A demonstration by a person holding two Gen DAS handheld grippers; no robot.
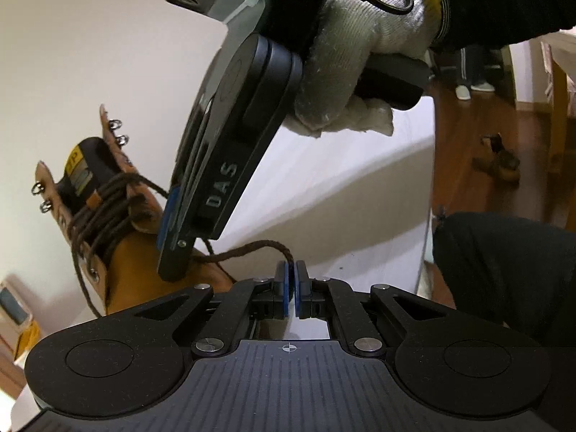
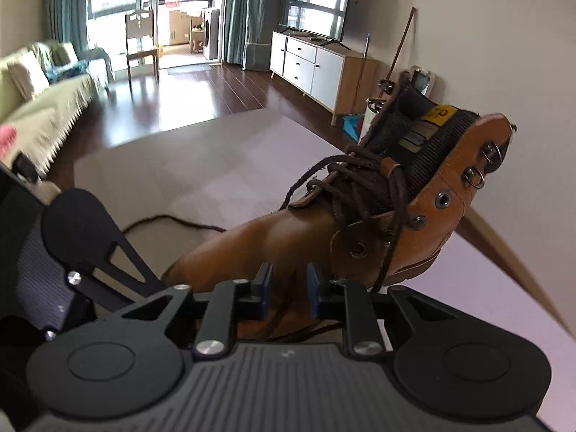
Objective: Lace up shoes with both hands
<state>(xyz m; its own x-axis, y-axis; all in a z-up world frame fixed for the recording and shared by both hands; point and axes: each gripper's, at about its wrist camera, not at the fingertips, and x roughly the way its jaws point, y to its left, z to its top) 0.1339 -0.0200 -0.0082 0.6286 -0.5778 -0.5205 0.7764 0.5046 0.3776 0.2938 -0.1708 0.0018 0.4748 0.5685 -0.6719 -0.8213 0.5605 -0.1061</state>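
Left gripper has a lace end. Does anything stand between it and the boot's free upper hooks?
Yes. In the left wrist view the right gripper, jaws open, crosses the lace between the left gripper and the boot's laced front. The upper hooks themselves show uncovered, to its left.

left gripper (image 1: 291, 270): jaws closed, pads pinching a lace end. right gripper (image 2: 289, 280): pads apart in its own view, tilted downward. right hand (image 1: 345, 68): white knit glove, wrapped around the handle.
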